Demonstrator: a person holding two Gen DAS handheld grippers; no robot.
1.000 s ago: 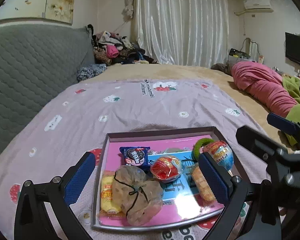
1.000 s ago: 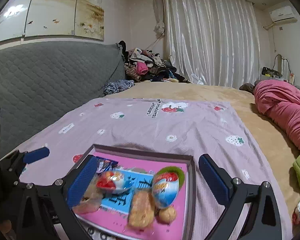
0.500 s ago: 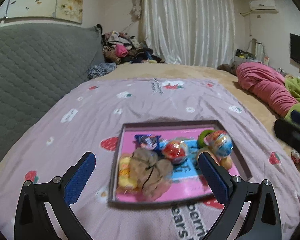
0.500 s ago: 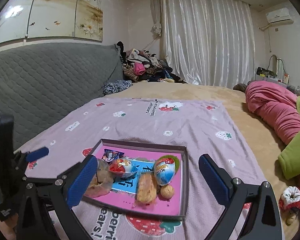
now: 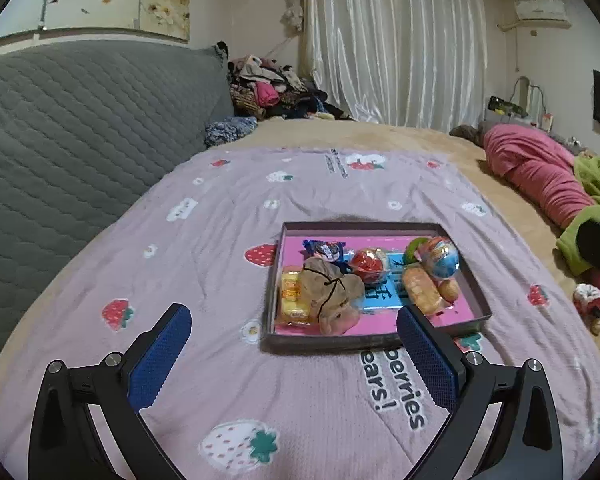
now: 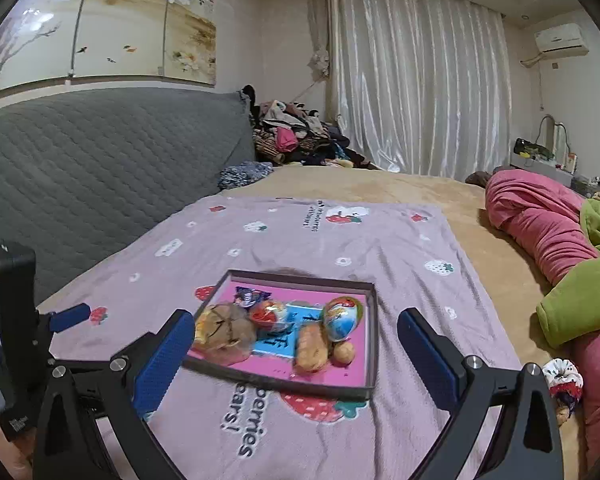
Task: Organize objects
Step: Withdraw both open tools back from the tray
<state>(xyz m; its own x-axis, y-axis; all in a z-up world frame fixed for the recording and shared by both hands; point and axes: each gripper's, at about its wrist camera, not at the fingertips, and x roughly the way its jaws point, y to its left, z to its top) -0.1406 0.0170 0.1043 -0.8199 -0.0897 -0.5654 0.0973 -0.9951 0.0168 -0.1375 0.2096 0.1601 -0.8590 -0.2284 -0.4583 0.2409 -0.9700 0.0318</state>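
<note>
Tray (image 5: 374,344), shallow, on the strawberry blanket (image 5: 228,216) mid-bed: holds tied bag (image 5: 332,292) near left, yellow packet (image 5: 294,296) beside it, bread roll (image 5: 422,294), blue egg (image 5: 444,258), red sweet (image 5: 368,266), dark wrapper, possibly a biscuit, far left. Left gripper (image 5: 294,354) and right gripper (image 6: 294,354): jaws wide, empty, short of the tray. Step: sorting seemingly done or paused; next move calls for choosing one item

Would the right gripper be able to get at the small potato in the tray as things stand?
Probably yes. The right gripper is open and empty, and the potato lies exposed near the tray's front wall. The bread roll touches it on one side, so the fingers may nudge that.
</note>
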